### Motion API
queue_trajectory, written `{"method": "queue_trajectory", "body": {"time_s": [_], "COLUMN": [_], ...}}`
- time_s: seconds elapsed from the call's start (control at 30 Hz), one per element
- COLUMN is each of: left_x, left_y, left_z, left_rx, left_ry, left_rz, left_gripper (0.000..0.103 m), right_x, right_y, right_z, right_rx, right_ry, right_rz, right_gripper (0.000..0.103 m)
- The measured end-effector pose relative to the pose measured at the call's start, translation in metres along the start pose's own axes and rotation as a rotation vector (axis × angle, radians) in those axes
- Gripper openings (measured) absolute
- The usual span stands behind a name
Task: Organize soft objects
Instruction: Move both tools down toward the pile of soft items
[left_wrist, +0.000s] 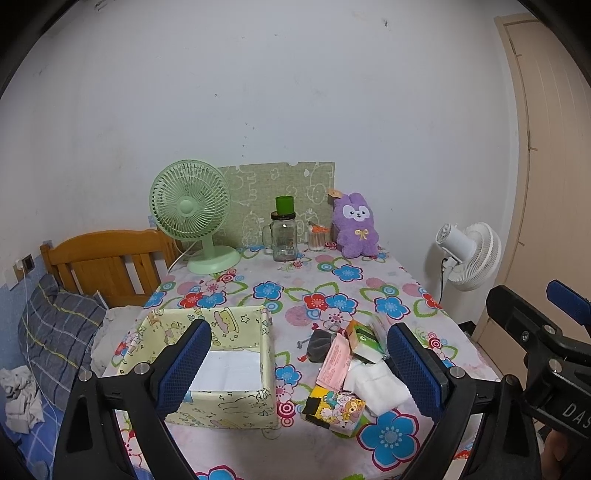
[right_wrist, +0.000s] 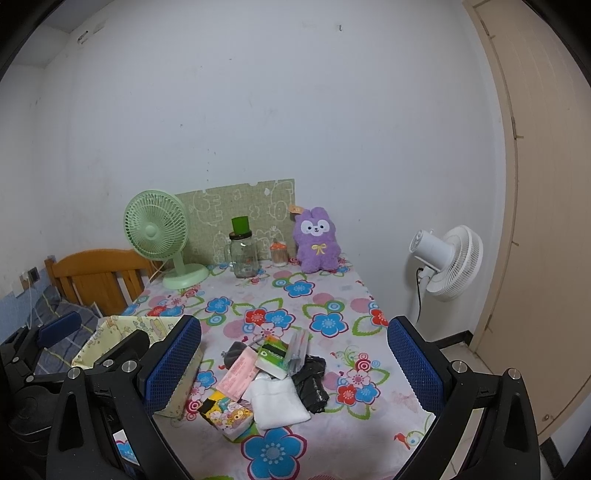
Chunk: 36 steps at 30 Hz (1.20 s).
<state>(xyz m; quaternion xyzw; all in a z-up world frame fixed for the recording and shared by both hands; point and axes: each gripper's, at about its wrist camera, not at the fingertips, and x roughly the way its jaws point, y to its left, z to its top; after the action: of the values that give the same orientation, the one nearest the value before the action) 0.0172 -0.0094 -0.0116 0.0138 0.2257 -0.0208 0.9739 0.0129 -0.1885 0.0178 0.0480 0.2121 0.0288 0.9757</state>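
The left gripper (left_wrist: 299, 362) is spread wide and holds nothing, above the near edge of the table (left_wrist: 369, 284). The right gripper (right_wrist: 293, 363) is likewise spread wide and holds nothing. Between them lies a pile of soft objects: a white cloth (right_wrist: 277, 404), a pink packet (right_wrist: 238, 376), a cartoon-print packet (right_wrist: 229, 410), a black bag (right_wrist: 312, 384). The fabric box (left_wrist: 221, 365) stands just left of the pile, open side up. A purple plush rabbit (left_wrist: 356, 230) sits upright at the far edge, near a glass jar (left_wrist: 283, 236) and a green fan (left_wrist: 190, 208).
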Motion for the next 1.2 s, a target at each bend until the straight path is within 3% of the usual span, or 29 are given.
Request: {"method": "queue_trajectory", "body": {"time_s": [0.6, 1.2], "left_x": [0.037, 0.098], "left_y": [-0.012, -0.042], "left_z": [-0.012, -0.051], "left_rx": [0.000, -0.005], "left_ry": [0.071, 0.240], "left_rz": [-0.024, -0.075], "left_gripper": [0.090, 0.087], "right_x": [0.036, 0.099], "right_y": [-0.008, -0.025], "right_z": [-0.009, -0.049], "right_rx": [-0.004, -0.013], "right_ry": [0.067, 0.187], "right_rz": [0.018, 0.038], "right_gripper": [0.098, 0.094]}}
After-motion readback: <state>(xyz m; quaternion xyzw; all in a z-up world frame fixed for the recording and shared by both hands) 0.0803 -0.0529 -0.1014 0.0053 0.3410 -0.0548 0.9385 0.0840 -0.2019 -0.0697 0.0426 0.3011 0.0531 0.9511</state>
